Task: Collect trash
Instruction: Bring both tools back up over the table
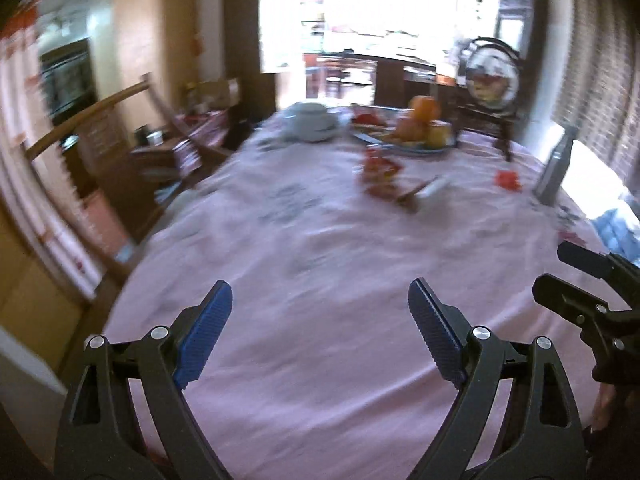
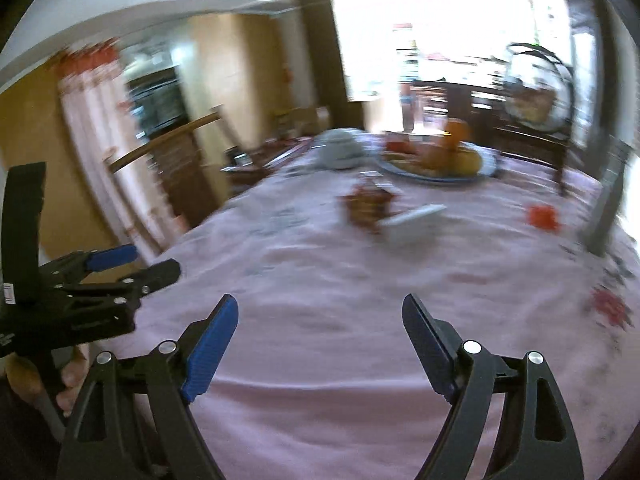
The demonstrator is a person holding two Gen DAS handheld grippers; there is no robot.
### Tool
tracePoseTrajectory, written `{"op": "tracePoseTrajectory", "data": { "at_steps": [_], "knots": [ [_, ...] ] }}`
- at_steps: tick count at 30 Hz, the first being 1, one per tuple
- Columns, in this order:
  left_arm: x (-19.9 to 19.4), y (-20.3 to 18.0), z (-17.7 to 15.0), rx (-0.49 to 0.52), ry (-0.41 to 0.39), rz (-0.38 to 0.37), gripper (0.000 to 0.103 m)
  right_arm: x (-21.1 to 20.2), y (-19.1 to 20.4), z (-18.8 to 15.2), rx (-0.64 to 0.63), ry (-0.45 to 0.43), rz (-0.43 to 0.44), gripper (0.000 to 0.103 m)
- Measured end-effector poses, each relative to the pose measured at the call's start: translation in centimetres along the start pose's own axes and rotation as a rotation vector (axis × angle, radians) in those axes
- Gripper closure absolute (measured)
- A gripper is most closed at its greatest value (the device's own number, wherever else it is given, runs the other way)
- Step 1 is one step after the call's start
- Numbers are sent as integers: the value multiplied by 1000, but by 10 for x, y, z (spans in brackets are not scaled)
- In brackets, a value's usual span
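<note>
Both grippers are wide open and hold nothing. The left gripper (image 1: 320,332) and the right gripper (image 2: 320,344) hang side by side over the near part of a table with a pink tablecloth (image 1: 304,280).

The trash sits well away from them, past the middle of the table. There is a crumpled red and yellow wrapper (image 1: 378,170), and touching it lies a white thing shaped like a stick or tube (image 1: 434,188). A small red scrap (image 1: 508,179) lies off to the right, near a tall grey bottle (image 1: 556,168).

What could go wrong? The pictures are blurry, so it is hard to tell trash from things that belong there. A plate of oranges (image 1: 420,128) stands just behind the wrapper, and a reach that goes too far could bump it. The red scrap looks thin and flat, so the pads may slide over it or pinch the cloth too. The bottle could tip if the right gripper swings wide.

The wrapper looks crinkly and light, easy to squash.
</note>
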State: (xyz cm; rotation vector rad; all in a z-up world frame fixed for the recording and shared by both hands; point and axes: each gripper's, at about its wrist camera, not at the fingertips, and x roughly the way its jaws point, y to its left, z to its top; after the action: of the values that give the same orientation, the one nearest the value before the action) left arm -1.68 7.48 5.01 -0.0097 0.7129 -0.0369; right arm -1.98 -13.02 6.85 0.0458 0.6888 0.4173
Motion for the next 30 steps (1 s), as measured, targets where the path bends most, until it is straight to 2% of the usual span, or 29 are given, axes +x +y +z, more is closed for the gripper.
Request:
{"op": "tracePoseTrajectory", "data": {
  "at_steps": [7,13,17,21,23,27,30],
  "knots": [
    [46,-73,34,59,38,-106,16,-5,-95,-4,147,-9,-167,20],
    [78,-101,47,96,69,-124,16,-4,-148,-8,244,-4,-218,20],
    [87,-103,66,84,63,-127,16,-10,-174,-3,313,-33,-247,20],
    [86,-88,100,-7,-12,-137,16,-25,-203,18,398,-144,-316,20],
    [87,-81,111,-44,-40,-127,13,-26,-215,30,405,-168,-359,20],
    [125,-74,109,-44,14,-34,11,-6,-228,43,383,-144,-408,17],
    [164,-65,95,-59,94,-12,11,25,-233,44,376,-79,-389,17]
  ]
}}
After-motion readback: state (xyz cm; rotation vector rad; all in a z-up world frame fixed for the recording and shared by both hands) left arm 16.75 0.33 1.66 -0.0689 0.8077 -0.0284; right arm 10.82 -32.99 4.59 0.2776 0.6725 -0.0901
